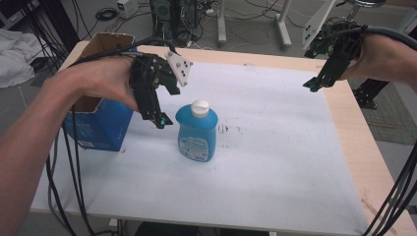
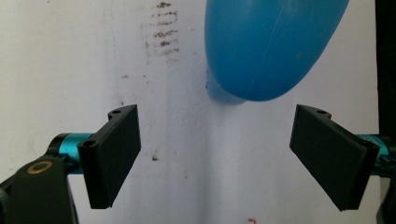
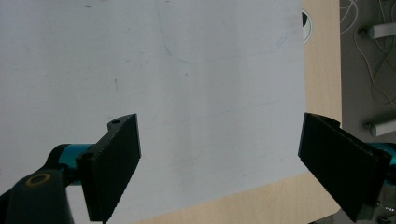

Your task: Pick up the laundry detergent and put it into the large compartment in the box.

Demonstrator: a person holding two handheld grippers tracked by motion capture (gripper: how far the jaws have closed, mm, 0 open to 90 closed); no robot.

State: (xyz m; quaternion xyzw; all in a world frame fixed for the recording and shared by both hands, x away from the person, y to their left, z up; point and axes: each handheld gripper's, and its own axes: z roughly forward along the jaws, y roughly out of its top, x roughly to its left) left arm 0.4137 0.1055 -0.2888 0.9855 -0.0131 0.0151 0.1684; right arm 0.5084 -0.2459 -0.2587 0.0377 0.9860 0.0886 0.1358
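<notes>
Blue detergent bottle [image 1: 197, 133] stands upright mid-worktop on the white sheet [image 1: 275, 162], white cap up. Left hand-held gripper [image 1: 160, 119] hovers just left of it, jaws apart, empty. Its own view adds the bottle's rounded blue side [image 2: 266, 46] beyond the jaws and brown smudges on the sheet. Right hand-held gripper [image 1: 312, 85] is far right, jaws apart, over the sheet edge [image 3: 261, 184]. Open blue carton [image 1: 101, 123] at left. Bottle label unreadable.
</notes>
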